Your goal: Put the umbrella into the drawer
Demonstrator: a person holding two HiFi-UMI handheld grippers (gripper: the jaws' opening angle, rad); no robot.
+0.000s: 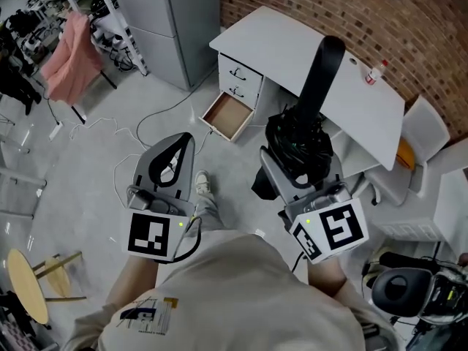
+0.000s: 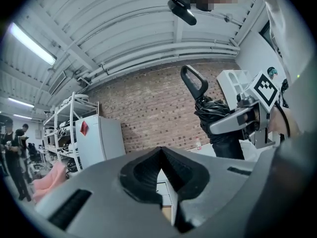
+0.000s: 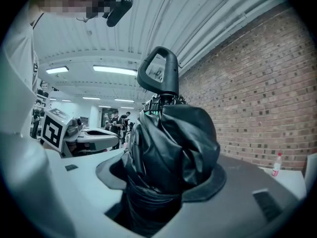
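A folded black umbrella [image 1: 296, 134] stands out of my right gripper [image 1: 301, 159], whose jaws are shut on its bunched canopy [image 3: 171, 133]. Its looped handle [image 1: 322, 64] points up and away from me. In the left gripper view the umbrella [image 2: 218, 118] shows at the right. The white desk [image 1: 292, 42] stands ahead, and its lowest drawer [image 1: 228, 115] is pulled out, with a bare wooden bottom. My left gripper [image 1: 184, 141] hovers over the floor, short of the drawer. Its jaw tips meet, with nothing between them [image 2: 159, 150].
A small bottle [image 1: 376, 70] stands on the desk by the brick wall. A white chair [image 1: 424, 130] is at the right, a grey cabinet [image 1: 175, 20] and a rack with pink cloth [image 1: 69, 50] at the left. Cables [image 1: 139, 134] lie on the floor; a round wooden stool [image 1: 25, 284] stands lower left.
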